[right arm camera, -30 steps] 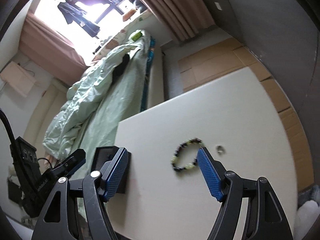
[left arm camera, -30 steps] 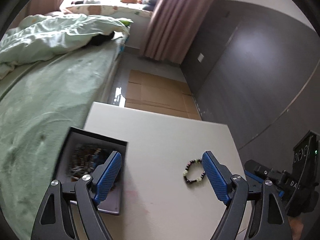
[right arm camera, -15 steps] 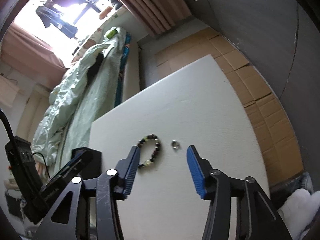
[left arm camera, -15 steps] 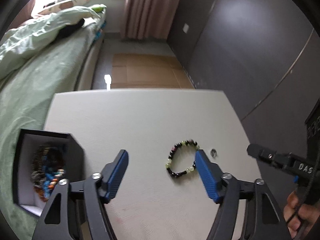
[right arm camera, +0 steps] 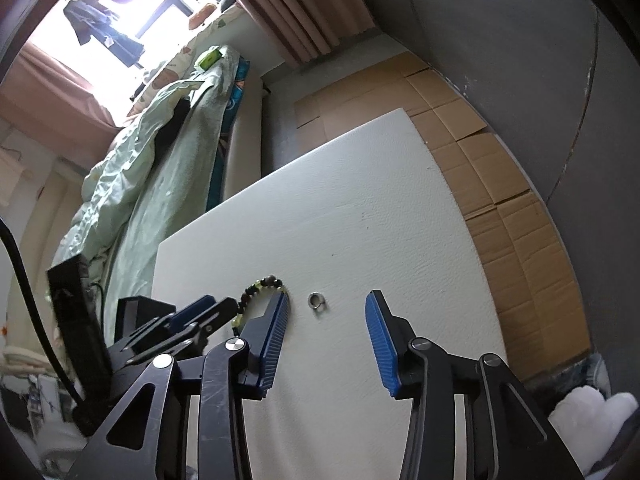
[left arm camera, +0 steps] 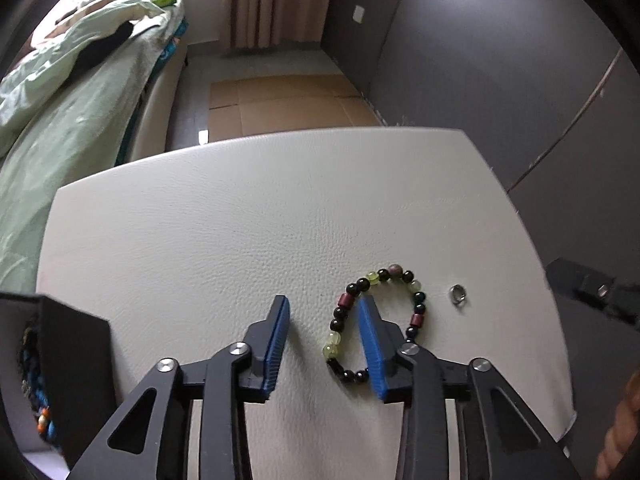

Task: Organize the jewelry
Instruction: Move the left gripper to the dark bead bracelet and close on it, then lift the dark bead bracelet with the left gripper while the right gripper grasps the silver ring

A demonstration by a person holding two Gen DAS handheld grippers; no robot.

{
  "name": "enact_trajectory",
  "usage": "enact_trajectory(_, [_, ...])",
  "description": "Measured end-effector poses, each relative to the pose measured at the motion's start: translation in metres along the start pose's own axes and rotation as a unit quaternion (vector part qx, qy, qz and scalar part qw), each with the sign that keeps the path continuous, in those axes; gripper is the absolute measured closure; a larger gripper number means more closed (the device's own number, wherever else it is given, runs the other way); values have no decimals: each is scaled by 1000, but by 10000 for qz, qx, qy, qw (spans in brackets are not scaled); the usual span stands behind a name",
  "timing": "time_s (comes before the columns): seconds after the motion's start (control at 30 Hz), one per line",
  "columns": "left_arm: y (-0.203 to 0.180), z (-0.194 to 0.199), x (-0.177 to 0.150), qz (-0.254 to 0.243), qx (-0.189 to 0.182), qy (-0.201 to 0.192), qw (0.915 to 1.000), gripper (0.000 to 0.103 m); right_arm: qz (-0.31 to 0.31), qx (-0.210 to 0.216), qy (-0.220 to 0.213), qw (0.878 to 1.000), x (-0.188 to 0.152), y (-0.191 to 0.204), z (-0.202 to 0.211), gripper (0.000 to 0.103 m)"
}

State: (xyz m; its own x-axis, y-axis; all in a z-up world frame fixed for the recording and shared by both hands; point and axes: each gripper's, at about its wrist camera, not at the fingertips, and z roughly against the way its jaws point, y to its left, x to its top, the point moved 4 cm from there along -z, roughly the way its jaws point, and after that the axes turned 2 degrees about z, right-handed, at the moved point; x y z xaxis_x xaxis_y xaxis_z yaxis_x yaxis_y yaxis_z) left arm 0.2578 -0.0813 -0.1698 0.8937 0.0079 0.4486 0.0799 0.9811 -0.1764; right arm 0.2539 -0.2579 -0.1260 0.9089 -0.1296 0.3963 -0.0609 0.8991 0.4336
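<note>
Both grippers lower, narrower than before: left gripper (left arm camera: 323, 312) closing astride bracelet (left arm camera: 376, 320) side; right gripper (right arm camera: 326, 312) closing around ring (right arm camera: 316, 302).

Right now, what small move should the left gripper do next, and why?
Probably finish closing on the near-left side of the bead bracelet. The left gripper is low on the white table; its jaws are closing, one blue pad inside the loop and one outside, not yet pressing the beads.
</note>
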Motion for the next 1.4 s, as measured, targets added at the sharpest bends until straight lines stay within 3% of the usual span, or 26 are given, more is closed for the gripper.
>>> enact_trajectory(0.1, [-3,-1,-1,-184,175,-23,9997,70,-48,-76,24,10000,2,-6,-2,60])
enact_trajectory(0.2, [-6,-1,-4,-385,506,-36,9980,82,15,-149,72,9999,3,-6,-6,60])
enact_trajectory(0.33, [-3,1,-7,-416,540,-2,9977,95,145,-221,135,9996,2,-1,-13,60])
enact_trajectory(0.57, [6,12,-7,-222,313,-19,9993,95,624,-406,306,9968,-4,14,-27,61])
enact_trajectory(0.77, [19,35,-1,77,157,-248,9995,95,1039,-590,360,9922,-7,28,-36,71])
enact_trajectory(1.17, [49,88,4,594,-99,-776,9952,95,1458,-1104,458,9821,-10,37,-57,73])
enact_trajectory(1.4, [69,131,1,849,-234,-1183,9891,95,2069,-1730,388,9622,-15,50,-63,80])
